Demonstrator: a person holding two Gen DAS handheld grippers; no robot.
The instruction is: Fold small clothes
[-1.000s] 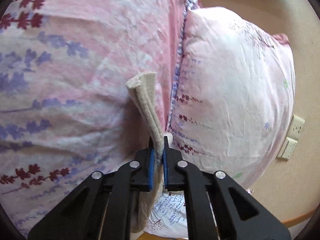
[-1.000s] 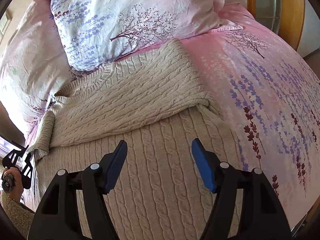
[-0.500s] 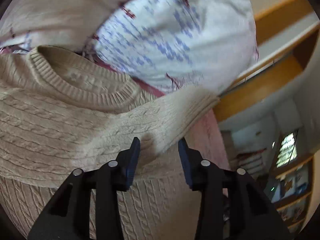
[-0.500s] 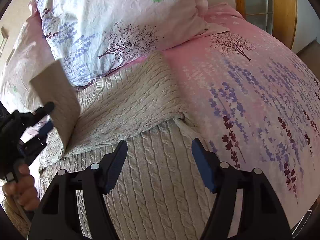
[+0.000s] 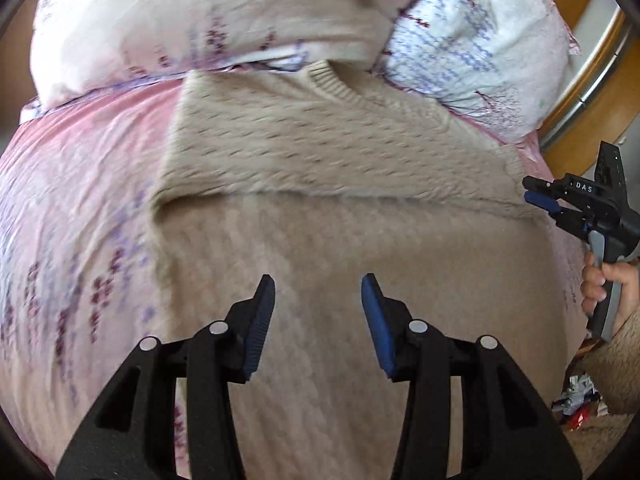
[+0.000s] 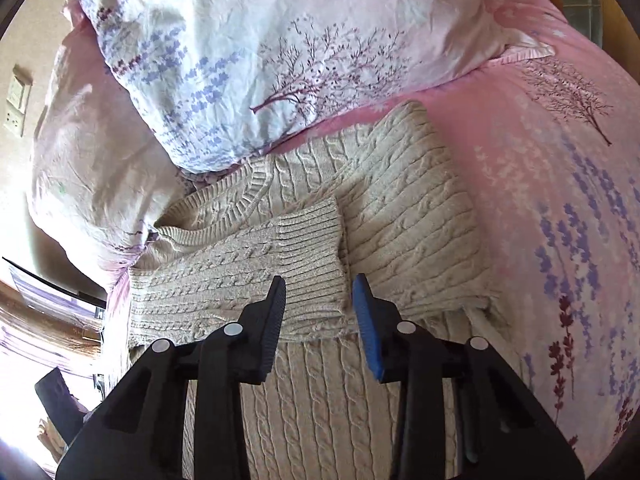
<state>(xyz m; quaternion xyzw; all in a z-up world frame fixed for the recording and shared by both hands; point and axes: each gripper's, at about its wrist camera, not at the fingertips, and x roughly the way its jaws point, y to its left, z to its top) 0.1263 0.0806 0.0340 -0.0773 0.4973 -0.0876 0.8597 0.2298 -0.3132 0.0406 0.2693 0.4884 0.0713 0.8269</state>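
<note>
A beige cable-knit sweater [image 5: 360, 260] lies flat on the pink bed sheet [image 5: 80, 200], collar toward the pillows. In the right wrist view a sleeve is folded across its chest [image 6: 420, 220], ending in a ribbed cuff [image 6: 312, 248]. My left gripper [image 5: 318, 304] hovers over the sweater's body, its jaws opening with nothing between them. My right gripper [image 6: 320, 292] is over the cuff's lower corner, its jaws closing; the cuff shows between them but the pads do not press it. The right gripper [image 5: 540, 202] also appears at the sweater's right edge, held by a hand [image 5: 604, 284].
Two floral pillows [image 5: 200, 20] [image 6: 280, 40] lie against the sweater's collar end. A wooden bed frame [image 5: 580, 80] runs along the far right. Wall sockets [image 6: 16, 104] sit at the left. Litter [image 5: 576, 404] lies on the floor beside the bed.
My left gripper let go of the sleeve cuff, which now lies across the sweater's chest, then swung back and rolled. My right gripper moved toward the cuff and its jaws narrowed.
</note>
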